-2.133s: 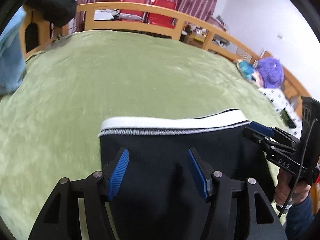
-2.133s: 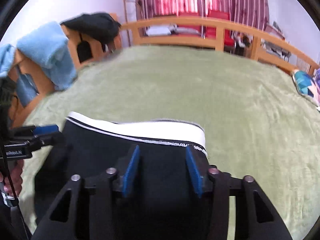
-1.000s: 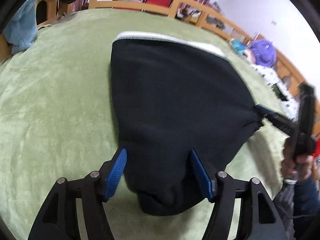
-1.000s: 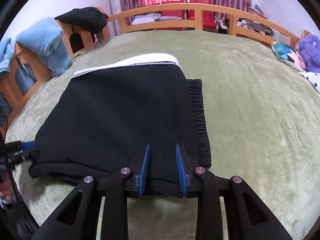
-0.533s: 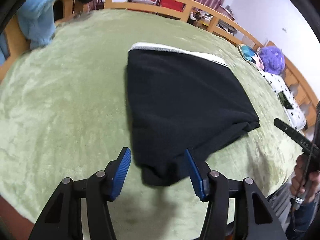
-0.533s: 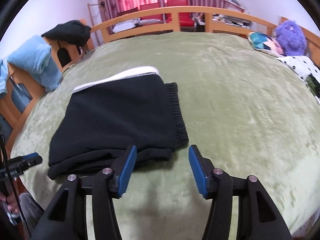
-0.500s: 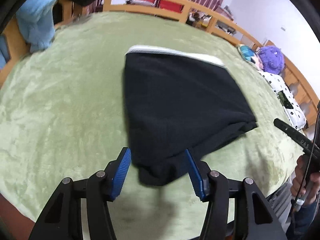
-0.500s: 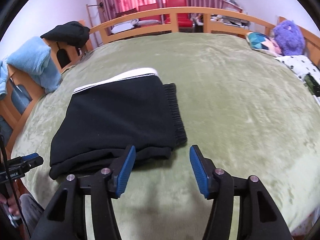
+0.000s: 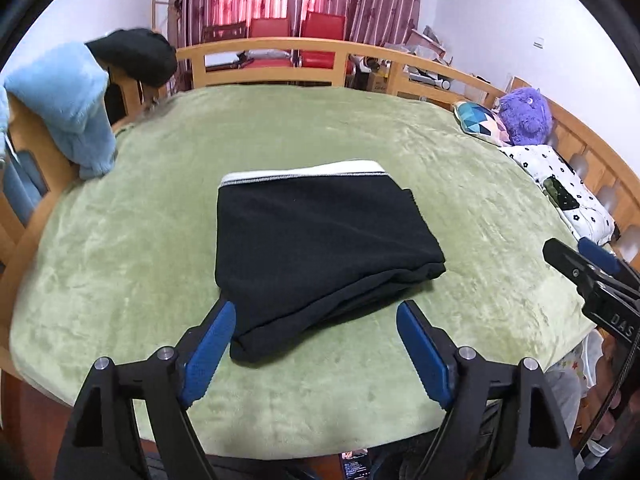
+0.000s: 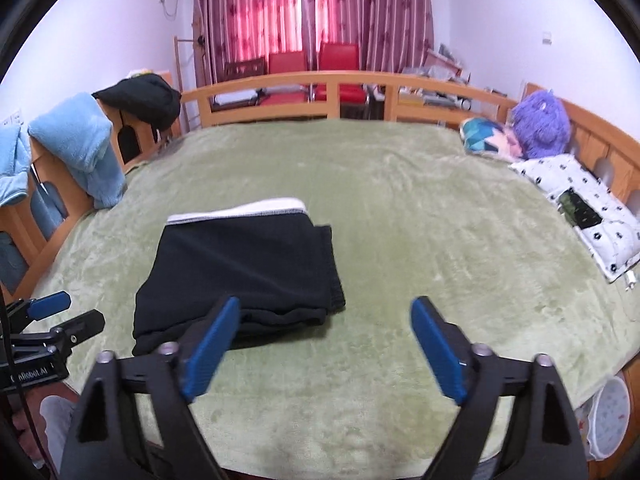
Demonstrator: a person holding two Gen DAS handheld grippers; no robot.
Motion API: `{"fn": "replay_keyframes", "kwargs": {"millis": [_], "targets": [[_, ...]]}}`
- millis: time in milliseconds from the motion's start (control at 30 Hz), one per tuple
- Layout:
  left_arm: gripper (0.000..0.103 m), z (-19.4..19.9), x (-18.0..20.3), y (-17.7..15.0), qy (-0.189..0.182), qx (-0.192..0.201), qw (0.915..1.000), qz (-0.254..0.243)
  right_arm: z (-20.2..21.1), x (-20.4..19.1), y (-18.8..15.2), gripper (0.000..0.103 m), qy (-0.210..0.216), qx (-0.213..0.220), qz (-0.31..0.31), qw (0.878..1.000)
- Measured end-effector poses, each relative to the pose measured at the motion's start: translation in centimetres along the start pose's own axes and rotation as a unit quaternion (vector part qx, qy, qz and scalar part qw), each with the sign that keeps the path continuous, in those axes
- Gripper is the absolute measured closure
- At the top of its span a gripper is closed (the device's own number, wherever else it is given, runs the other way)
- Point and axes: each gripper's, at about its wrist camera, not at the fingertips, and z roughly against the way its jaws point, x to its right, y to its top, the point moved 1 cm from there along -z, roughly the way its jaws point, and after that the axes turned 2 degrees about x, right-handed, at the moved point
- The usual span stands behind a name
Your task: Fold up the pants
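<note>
The black pants lie folded into a compact rectangle on the green bedspread, white waistband at the far edge. They also show in the right wrist view. My left gripper is open and empty, held back just short of the fold's near edge. My right gripper is open and empty, pulled back near the bed's front edge, to the right of the pants. Each gripper shows in the other's view: the right one and the left one.
A wooden rail rings the bed. A blue towel and a black garment hang on the left frame. A purple plush, a patterned cushion and a spotted pillow lie at the right.
Both grippers have let go of the pants, opened wide and drawn back toward the bed's near edge. The folded pants stay flat where they were laid.
</note>
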Motion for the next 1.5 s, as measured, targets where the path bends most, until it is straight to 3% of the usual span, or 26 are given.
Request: {"fn": "replay_keyframes", "kwargs": {"millis": [300,1500], "targets": [[0.015,2.2,0.9,-0.5,0.008,0.008,0.9998,0.014,2.4,0.3,-0.1,0.006,-0.007,0.009,-0.004,1.000],[0.014,3.8,1.4,-0.2,0.043,0.027,0.9986,0.014,3.1,0.9,-0.3,0.006,-0.003,0.009,-0.008,1.000]]}}
